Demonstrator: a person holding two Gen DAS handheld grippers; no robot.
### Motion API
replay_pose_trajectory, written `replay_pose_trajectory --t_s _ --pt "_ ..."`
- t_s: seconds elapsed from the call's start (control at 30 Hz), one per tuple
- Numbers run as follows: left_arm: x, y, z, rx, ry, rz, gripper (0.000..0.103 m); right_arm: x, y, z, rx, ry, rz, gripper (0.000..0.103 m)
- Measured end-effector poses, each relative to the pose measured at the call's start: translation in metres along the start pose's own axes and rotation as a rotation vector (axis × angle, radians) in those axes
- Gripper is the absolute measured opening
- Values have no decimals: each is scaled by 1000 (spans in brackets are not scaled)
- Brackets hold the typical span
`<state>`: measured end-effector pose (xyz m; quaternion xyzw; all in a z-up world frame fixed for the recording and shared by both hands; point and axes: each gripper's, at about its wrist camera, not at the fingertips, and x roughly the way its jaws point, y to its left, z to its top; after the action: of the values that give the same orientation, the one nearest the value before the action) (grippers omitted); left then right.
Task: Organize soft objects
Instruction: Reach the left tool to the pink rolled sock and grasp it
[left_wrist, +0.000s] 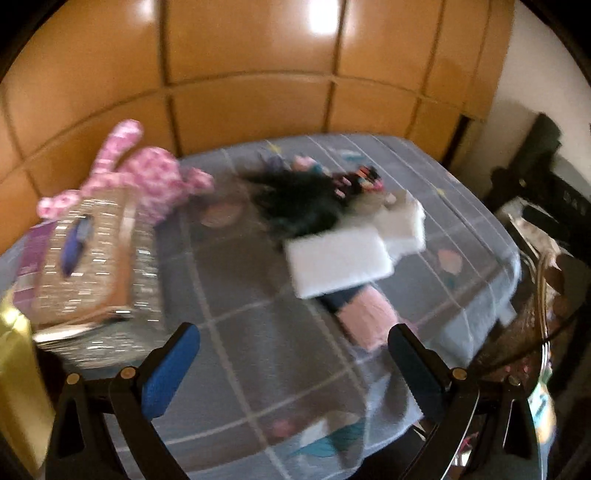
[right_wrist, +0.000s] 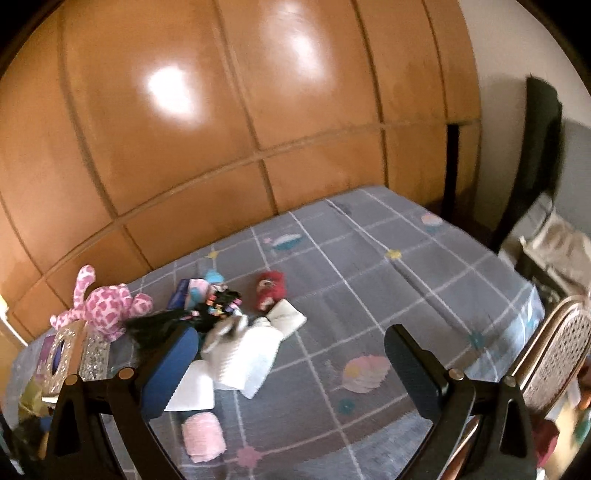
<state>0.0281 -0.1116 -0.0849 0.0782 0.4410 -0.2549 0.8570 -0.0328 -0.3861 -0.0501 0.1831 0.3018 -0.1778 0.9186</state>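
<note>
A table under a grey checked cloth (left_wrist: 258, 350) (right_wrist: 369, 277) holds a pile of soft things. A pink spotted plush (left_wrist: 147, 173) (right_wrist: 103, 302) lies at the far left. A dark furry toy (left_wrist: 295, 199) (right_wrist: 155, 325), white folded cloths (left_wrist: 340, 262) (right_wrist: 251, 358), a pink rolled cloth (left_wrist: 369, 317) (right_wrist: 203, 435) and a small red plush (right_wrist: 271, 288) lie mid-table. My left gripper (left_wrist: 291, 369) is open and empty above the near cloth. My right gripper (right_wrist: 291, 373) is open and empty, its left finger in front of the pile.
A glittery tissue box (left_wrist: 92, 258) (right_wrist: 66, 350) stands at the left. Orange wooden panels (left_wrist: 258, 55) back the table. A wicker chair (right_wrist: 554, 350) stands at the right edge; dark furniture (left_wrist: 535, 184) is at the far right.
</note>
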Motion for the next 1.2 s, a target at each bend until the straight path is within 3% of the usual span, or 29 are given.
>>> replay_pose_trajectory --t_s 0.07,0.2,0.33,0.53,0.6,0.7,0.8,0.93,1.0,1.2 --pt "14 -12 -1 34 32 -30 100 8 -8 -3 17 25 -4 103" --pt "39 -37 -1 91 82 -47 79 20 -12 -9 8 57 -3 103" --pt "68 -57 -3 110 149 -81 79 28 -16 -13 2 72 2 103" --pt "98 -68 -3 104 180 -64 75 41 -23 -20 2 97 -2 103" --pt "107 -70 -3 118 180 -42 62 42 -23 -19 13 99 19 103" --pt "119 -69 -4 100 192 -97 47 42 -18 -20 -17 91 -10 103" --pt "117 -62 -8 94 154 -123 35 41 -6 -23 -90 77 -35 102" --pt "100 -52 -12 106 111 -151 33 43 7 -29 -148 83 -34 101" --pt "90 -47 -18 126 94 -157 33 46 11 -32 -149 97 -22 96" --pt "61 -21 -34 126 76 -169 33 52 31 -41 -162 151 79 91"
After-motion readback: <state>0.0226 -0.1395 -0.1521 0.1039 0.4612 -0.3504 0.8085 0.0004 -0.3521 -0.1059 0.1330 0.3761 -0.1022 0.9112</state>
